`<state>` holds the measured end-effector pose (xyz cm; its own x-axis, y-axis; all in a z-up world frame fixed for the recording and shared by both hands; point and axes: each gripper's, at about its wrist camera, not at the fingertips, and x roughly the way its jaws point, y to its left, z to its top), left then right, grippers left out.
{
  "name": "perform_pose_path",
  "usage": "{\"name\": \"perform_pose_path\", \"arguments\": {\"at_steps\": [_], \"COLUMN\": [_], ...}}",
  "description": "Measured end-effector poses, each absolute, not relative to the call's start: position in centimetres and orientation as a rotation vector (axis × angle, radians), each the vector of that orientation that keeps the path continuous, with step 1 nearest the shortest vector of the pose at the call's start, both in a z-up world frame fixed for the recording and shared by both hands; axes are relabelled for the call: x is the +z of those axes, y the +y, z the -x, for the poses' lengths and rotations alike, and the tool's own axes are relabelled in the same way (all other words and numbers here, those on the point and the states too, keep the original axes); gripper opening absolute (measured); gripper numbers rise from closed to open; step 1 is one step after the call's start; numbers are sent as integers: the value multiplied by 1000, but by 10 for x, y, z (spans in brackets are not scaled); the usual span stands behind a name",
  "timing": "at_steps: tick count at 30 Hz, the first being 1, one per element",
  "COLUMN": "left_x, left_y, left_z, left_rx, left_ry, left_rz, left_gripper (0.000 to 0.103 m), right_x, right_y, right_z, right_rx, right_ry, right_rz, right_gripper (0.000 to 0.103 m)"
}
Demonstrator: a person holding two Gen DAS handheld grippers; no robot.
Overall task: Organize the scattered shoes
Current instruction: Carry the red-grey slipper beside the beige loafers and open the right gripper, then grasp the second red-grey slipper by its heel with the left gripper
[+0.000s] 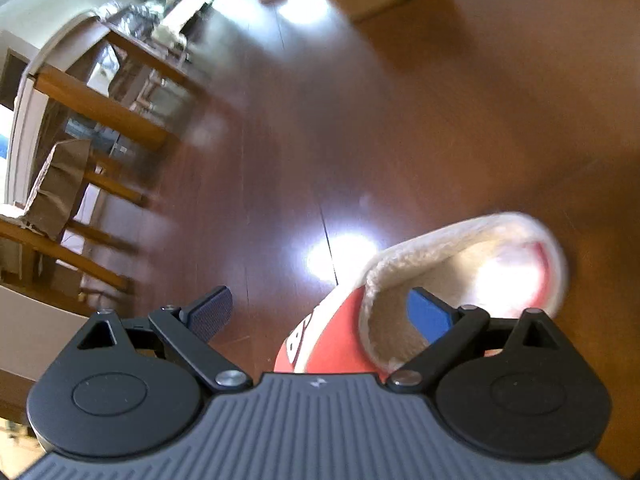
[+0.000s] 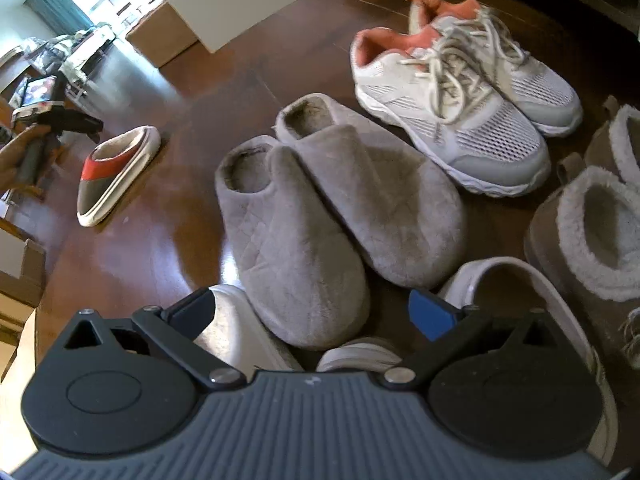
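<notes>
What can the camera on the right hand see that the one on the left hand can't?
Only the right wrist view shows the grey fuzzy slippers, the white sneakers, the furry boots and the left tongs far off. Only the left wrist view shows the wooden chairs and the slipper's fleecy inside, with one of the left tongs' blue pads over its opening, not pressing. Both show the red slipper on the brown wooden floor.
</notes>
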<state>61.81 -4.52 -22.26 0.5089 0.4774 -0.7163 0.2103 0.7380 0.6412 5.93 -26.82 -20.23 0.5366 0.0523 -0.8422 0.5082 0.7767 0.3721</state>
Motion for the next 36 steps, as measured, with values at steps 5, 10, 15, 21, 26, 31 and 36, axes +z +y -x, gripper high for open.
{"name": "perform_pose_path", "arguments": {"at_steps": [5,10,15,21,26,31,36], "left_x": [-254,-232,-204,-190,-179,-184,-218], "left_y": [-16,22,65,104,76,36,35], "left_z": [-624,-595,-513,-365,-294,-263,-287], "left_rx": [303,295,312,419,237,-2,-144], "left_ry": [1156,1277,1449,1765,1771,1528,1559], "left_rz": [-783,-631,-512,-182,-223,-700,-698], "left_gripper": [20,21,25,55,61,83,83], "right_x": [-208,-206,-206,-190,-154,-128,-138], "right_y": [-271,-260,-251,-238,-237,-261,-276], "right_z": [-56,-65,-62,-43,-4,40,56], "right_rx": [-332,-258,-153,-31,23,-88,-194], "right_ry": [1006,1013,1020,951,862,832,889], "right_rz": [-678,-632,-643,-669,-681,-675,-706], "right_gripper": [102,102,102,102,102,102,102]}}
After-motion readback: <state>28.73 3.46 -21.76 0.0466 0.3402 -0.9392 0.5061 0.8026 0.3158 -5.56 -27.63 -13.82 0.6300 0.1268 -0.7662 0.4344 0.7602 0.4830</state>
